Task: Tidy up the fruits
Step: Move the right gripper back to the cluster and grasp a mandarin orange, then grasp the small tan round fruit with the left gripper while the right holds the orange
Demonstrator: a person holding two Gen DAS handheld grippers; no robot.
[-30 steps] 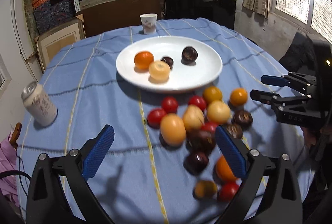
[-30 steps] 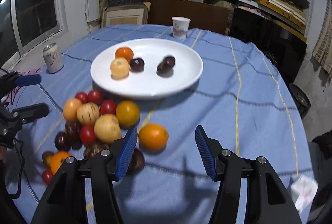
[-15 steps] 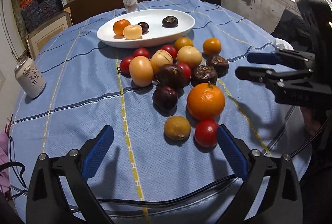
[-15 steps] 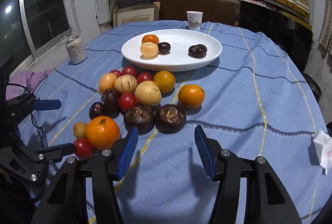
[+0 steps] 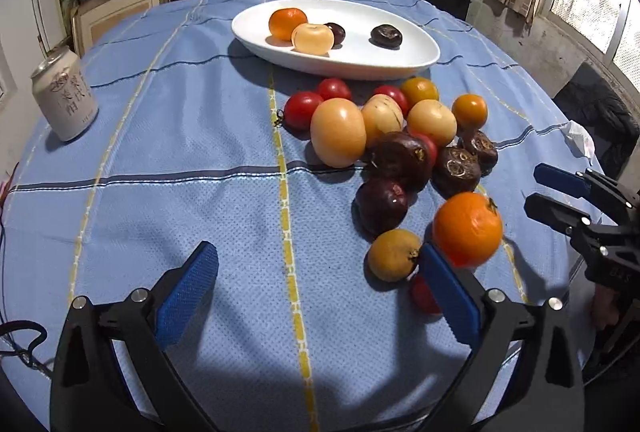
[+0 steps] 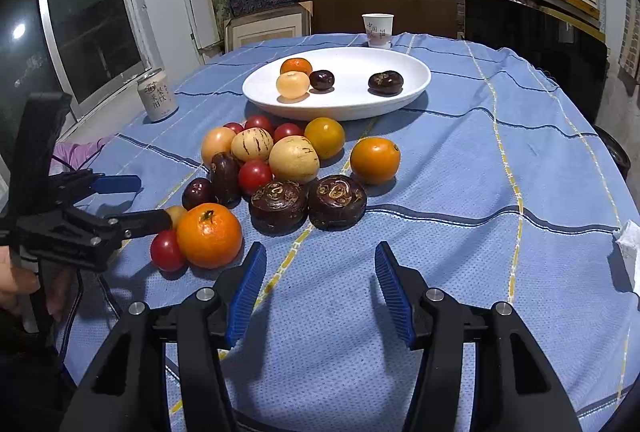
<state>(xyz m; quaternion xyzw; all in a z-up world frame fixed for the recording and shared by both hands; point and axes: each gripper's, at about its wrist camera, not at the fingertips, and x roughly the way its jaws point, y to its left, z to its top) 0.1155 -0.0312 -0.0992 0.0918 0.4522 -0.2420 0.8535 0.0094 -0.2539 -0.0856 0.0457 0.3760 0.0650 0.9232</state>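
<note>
— Beside the white plate [image 6: 416, 82], on the near side, the loose fruit pile [image 6: 280, 168] sits on the blue-clothed surface [image 6: 480, 192]. What has changed for us?

— We have pulled back and dropped lower: a second ago the left tool [image 5: 316, 284] hung over the middle of the pile, and now the whole pile lies between us and the plate. Its fingers are spread wide with only cloth between them.

— And the right tool [image 6: 320, 288]?

— Spread partway, nothing between its pads. It has also drawn back from the plate, so the two dark, ridged fruits [image 6: 308, 206] that were under it now sit just ahead of it.

— So nothing is carried?

— Nothing. Four fruits rest on the plate, as before: an orange one [image 6: 296, 66], a pale one [image 6: 293, 84] and two dark ones. The rest are off it.

— What does that mean for the sorting?

— We judge we are lining up a fresh pick. Nearest our left tool are the big orange [image 5: 467, 228], the small yellow-brown fruit [image 5: 394, 254] and a red tomato [image 5: 424, 296] half hidden behind its right finger.
</note>
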